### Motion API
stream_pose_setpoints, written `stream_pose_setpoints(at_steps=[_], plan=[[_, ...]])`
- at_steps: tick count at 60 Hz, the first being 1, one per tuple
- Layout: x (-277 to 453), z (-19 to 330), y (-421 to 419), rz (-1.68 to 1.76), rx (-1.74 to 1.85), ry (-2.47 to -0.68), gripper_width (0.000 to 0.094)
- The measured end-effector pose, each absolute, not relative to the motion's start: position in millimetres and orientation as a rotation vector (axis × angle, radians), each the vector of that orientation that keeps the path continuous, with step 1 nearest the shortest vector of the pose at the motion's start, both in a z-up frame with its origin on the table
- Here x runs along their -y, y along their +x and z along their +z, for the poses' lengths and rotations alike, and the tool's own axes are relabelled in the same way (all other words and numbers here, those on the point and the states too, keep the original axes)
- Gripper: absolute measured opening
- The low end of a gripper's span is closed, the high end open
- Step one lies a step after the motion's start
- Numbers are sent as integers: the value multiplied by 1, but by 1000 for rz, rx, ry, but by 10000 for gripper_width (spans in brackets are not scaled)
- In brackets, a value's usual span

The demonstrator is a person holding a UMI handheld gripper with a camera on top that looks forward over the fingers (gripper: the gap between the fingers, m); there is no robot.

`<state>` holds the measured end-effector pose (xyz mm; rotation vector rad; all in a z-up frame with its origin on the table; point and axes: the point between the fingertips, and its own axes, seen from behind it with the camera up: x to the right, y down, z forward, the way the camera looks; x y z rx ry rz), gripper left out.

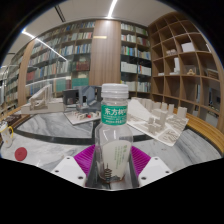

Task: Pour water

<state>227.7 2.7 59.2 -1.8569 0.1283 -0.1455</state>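
The water bottle (114, 130) stands upright between the jaws, its long axis vertical, white cap topmost and green label facing back toward the gripper (112, 163). The purple pads (86, 157) sit against its lower body on both sides, so the jaws look closed on it, holding it above the marbled tabletop (45, 140). To my eye, pouring will need that vertical axis tipped forward, though no cup shows ahead. Bookshelves (60, 55) line the room beyond.
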Motion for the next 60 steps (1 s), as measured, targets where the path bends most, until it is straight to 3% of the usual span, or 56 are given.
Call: stream_pose_setpoints(at_steps=[9,16,23,31,40,47,54,60], plan=[[3,61,232,-199,-167,-1870,417],[17,77,242,-296,-176,-1885,413],[28,126,254,-467,-165,-1855,413],[30,215,245,-761,-27,-1749,412],[15,321,180,-1090,268,-1523,410],[-9,372,88,-1279,561,-1304,410],[-31,382,-20,-1443,878,-1048,410],[-40,362,-109,-1548,1128,-803,409]])
